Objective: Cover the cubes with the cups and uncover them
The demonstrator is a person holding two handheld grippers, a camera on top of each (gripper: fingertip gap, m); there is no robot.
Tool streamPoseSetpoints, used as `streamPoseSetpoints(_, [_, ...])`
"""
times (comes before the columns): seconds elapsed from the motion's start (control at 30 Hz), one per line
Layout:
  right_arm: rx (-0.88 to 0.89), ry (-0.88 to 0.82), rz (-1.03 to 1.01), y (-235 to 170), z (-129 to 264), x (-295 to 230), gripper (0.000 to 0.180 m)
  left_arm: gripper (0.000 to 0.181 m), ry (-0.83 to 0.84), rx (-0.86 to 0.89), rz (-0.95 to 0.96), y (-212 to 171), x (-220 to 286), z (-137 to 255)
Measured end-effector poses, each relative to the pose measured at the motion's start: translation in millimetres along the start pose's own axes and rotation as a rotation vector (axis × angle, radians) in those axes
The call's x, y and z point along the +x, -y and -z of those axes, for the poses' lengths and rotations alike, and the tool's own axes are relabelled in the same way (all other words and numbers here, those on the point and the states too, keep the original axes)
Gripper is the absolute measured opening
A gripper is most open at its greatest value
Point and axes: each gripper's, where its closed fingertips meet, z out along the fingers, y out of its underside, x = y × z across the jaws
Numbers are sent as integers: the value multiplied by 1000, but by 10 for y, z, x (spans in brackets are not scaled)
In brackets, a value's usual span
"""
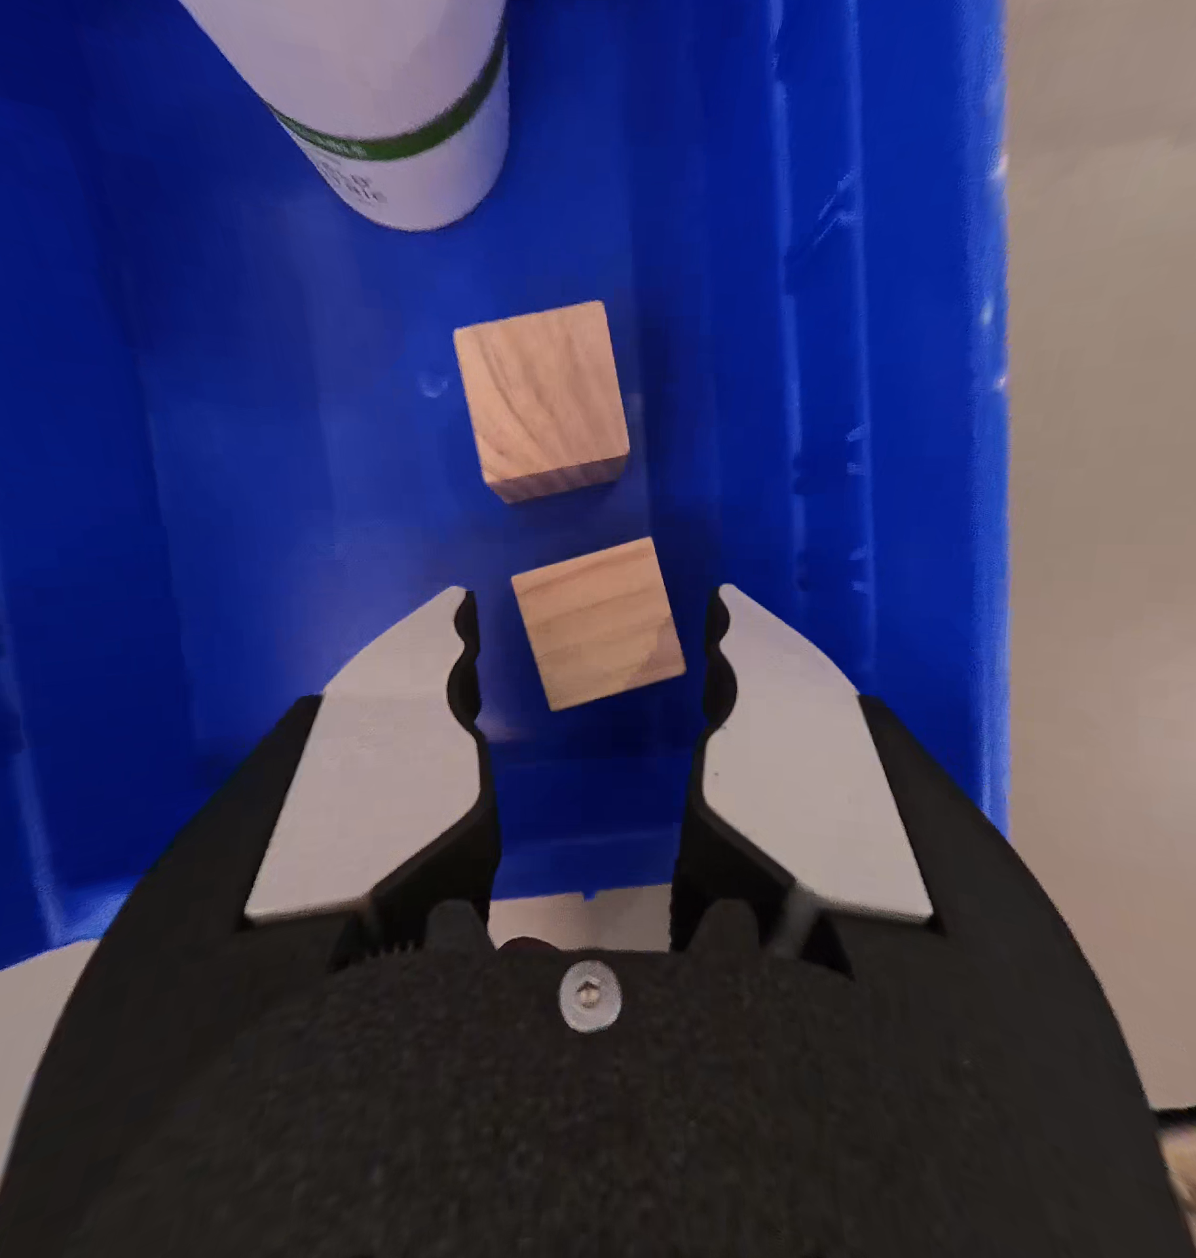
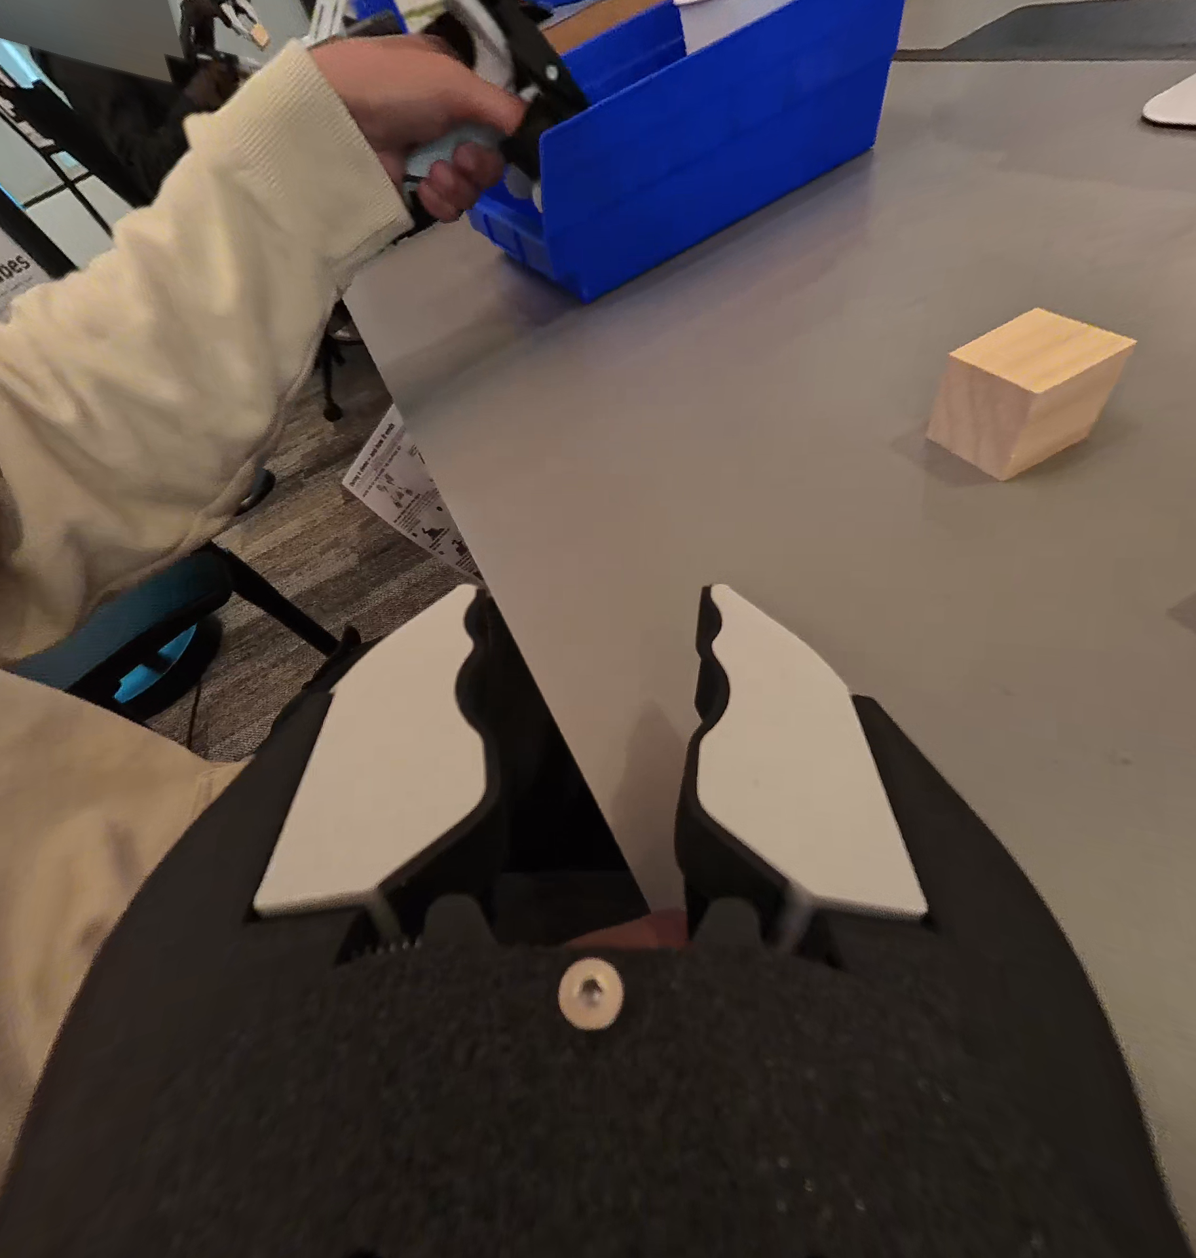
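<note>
A smooth grey surface (image 2: 752, 490) fills most of the right wrist view. Beyond its edge lies mottled grey-brown carpet (image 2: 323, 544), with a teal-seated chair (image 2: 126, 613) on dark legs and a printed sheet (image 2: 411, 497).

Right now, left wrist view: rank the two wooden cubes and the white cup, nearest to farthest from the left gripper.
1. Nearer cube: between the open fingers of the left gripper, on the floor of the blue bin.
2. Farther cube: just beyond the first, slightly left.
3. White cup with green band: farthest, up at the top left.
</note>
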Motion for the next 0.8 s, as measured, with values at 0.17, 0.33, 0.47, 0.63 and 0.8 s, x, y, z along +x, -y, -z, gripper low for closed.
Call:
streamPoseSetpoints(0.17, [-18, -7, 28, -4, 25, -15, 58, 48, -20, -62, 3, -53, 2, -114])
streamPoseSetpoints(0.33, [-9, -45, 22, 42, 89, 88, 57, 47, 16, -10, 7, 68, -187, 133])
streamPoseSetpoints(0.47, [20, -106, -19, 121, 176, 280, 54, 46, -63, 195, -41, 382, 145, 847])
streamPoseSetpoints(0.63, [13, -128, -19, 132, 191, 361, 54, 46, -164, 274, -299, 454, 1359, 1165])
streamPoseSetpoints(0.8, [0, -125, -4, 119, 166, 341, 54, 46, -199, 57, -395, 219, 2139, 312])
